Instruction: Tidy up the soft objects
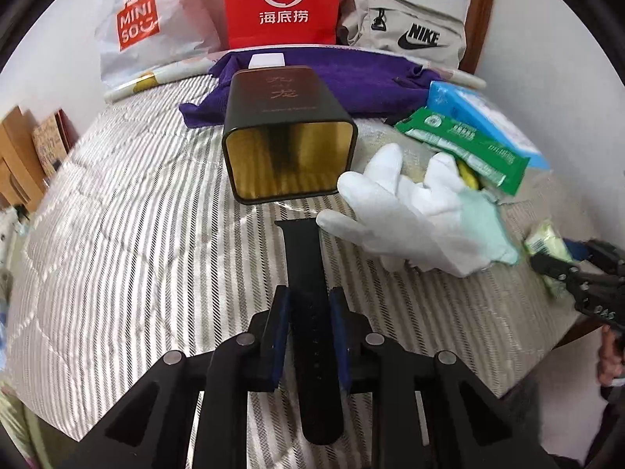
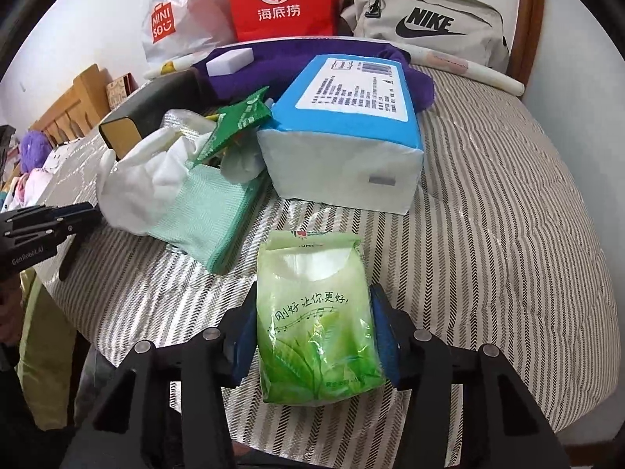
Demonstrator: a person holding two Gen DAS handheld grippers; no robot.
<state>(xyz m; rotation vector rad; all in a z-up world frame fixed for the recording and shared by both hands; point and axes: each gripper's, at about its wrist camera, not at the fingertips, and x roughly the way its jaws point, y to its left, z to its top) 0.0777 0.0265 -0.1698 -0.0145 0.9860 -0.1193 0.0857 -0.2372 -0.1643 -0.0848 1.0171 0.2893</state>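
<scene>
Left wrist view: the left gripper (image 1: pixel 309 336) is clamped on a black strap (image 1: pixel 308 293), flat and matte, its long axis running straight ahead toward the open mouth of a dark rectangular tin (image 1: pixel 287 133) lying on its side. A white glove (image 1: pixel 410 211) lies just right.

Right wrist view: the right gripper (image 2: pixel 314 336) pinches a glossy green tissue pack (image 2: pixel 316 312), lengthwise forward, above the striped quilt (image 2: pixel 488 234); bare quilt extends right.

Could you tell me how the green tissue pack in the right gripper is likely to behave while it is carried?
The green tissue pack looks soft: the right gripper pads press its sides, so it probably squashes rather than resists. Its glossy plastic wrap may be slippery. It juts well beyond the pads without drooping, so it is likely light.
</scene>
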